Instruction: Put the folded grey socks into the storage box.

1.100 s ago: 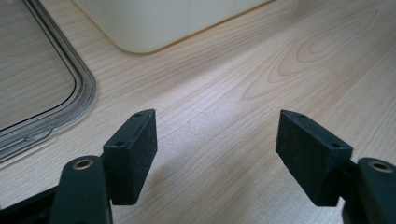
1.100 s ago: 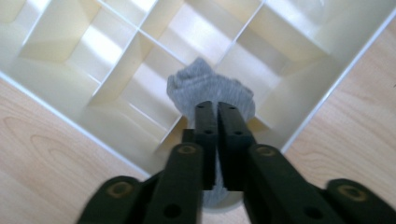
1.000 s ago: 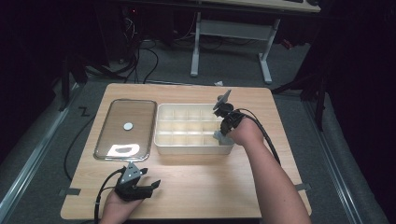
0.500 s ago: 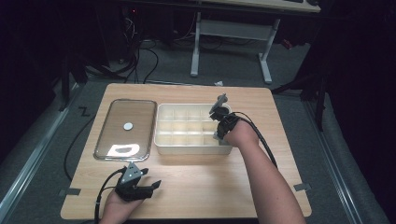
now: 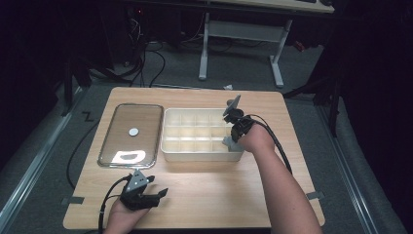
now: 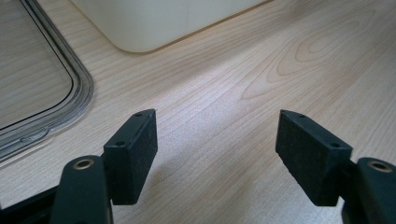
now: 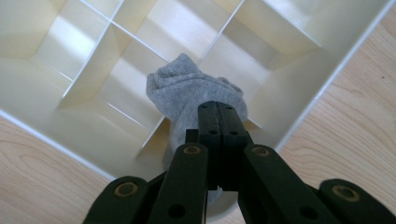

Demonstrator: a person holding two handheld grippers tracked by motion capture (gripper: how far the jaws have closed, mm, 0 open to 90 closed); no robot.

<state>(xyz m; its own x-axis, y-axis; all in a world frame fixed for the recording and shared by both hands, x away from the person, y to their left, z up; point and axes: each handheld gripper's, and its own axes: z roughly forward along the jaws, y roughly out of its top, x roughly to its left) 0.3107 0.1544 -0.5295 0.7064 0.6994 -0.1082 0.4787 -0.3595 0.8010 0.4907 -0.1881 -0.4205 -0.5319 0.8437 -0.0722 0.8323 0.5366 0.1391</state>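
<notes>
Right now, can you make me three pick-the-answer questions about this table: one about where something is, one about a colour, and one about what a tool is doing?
1. Where is the clear lid?
A. left of the divided box
B. right of it
C. on top of it

2. What colour is the sock?
A. red
B. grey
C. green

3. What is the right tool doing?
A. lying open on the table
B. pinching the sock over the box
C. holding the lid

Answers: 1 A, the high view shows the lid beside the box's left wall. 2 B, the cloth is grey. 3 B, its jaws are shut on the sock above the compartments.
</notes>
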